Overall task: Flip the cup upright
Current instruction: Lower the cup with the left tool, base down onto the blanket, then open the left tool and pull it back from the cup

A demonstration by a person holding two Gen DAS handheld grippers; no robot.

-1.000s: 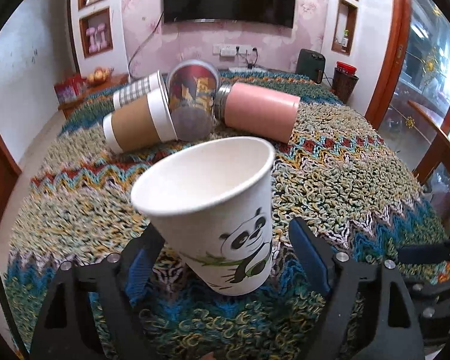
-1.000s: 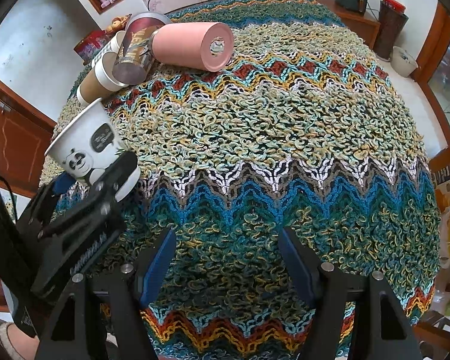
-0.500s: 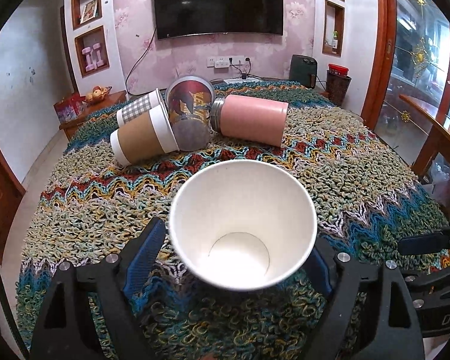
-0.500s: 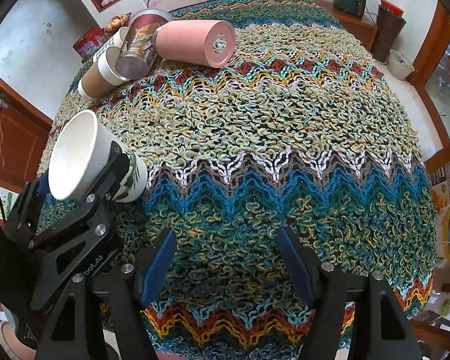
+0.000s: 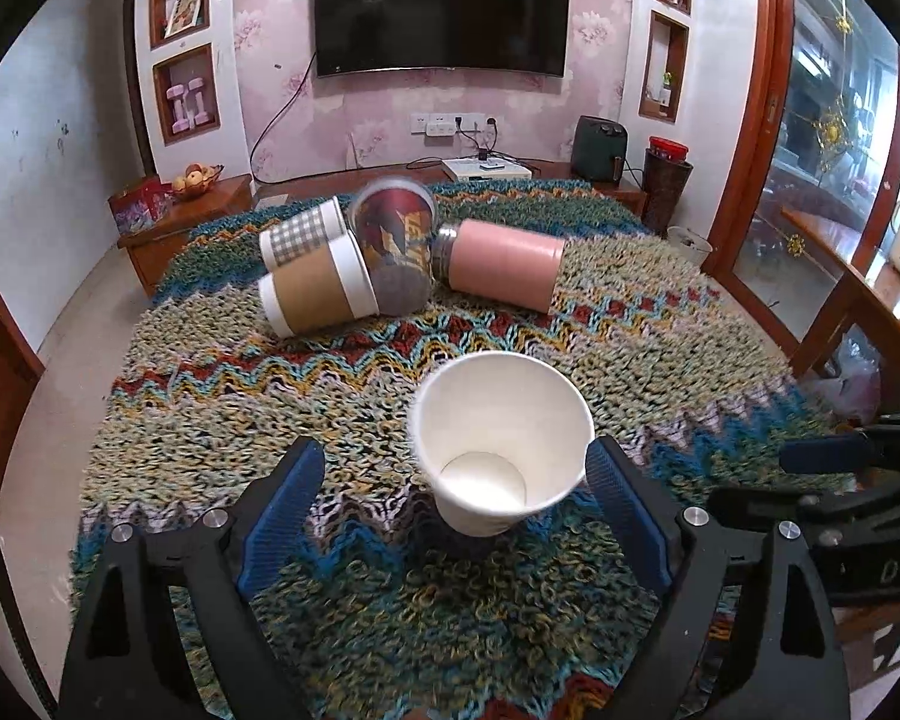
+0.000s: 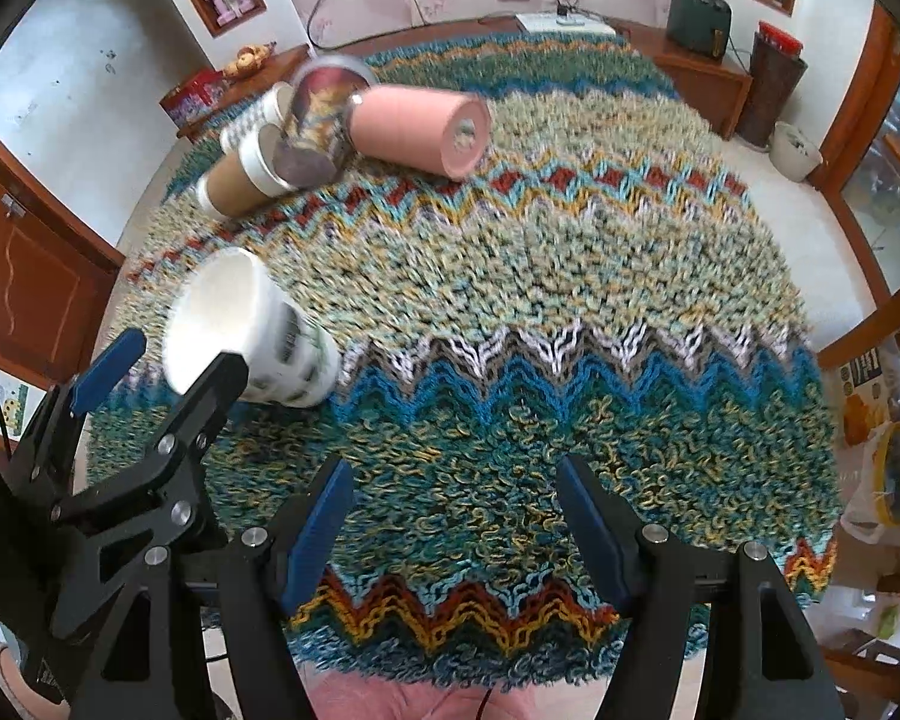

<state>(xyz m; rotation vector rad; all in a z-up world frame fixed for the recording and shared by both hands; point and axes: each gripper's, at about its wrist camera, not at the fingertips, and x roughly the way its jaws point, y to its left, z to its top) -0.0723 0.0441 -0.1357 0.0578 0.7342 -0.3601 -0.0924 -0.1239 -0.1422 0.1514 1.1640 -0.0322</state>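
One white paper cup (image 5: 501,441) sits just below the middle of the left wrist view, mouth up, its base on the zigzag knitted cloth (image 5: 390,372). In the right wrist view the same cup (image 6: 252,330) appears at left of centre, and there it looks tilted, though blur and lens bending make the lean hard to judge.

From these views the flip seems nearly done, and the risk now is a topple. The cloth is lumpy and soft, the cup is light and narrow at its base, and the right blue pad sits just beside the rim, so a sideways brush on withdrawal could knock it over.

Spread wide, the left gripper (image 5: 456,516) has hold of nothing; its left pad stands well apart from the cup, and whether the right pad touches the rim I cannot tell. The right gripper (image 6: 453,522), in the lower middle of its own view, is also wide open and empty above bare cloth.

Four other vessels lie on their sides in the upper part of both views: a brown sleeved cup (image 5: 318,294), a checked cup (image 5: 300,234), a printed clear cup (image 5: 396,252) and a pink tumbler (image 5: 501,264).
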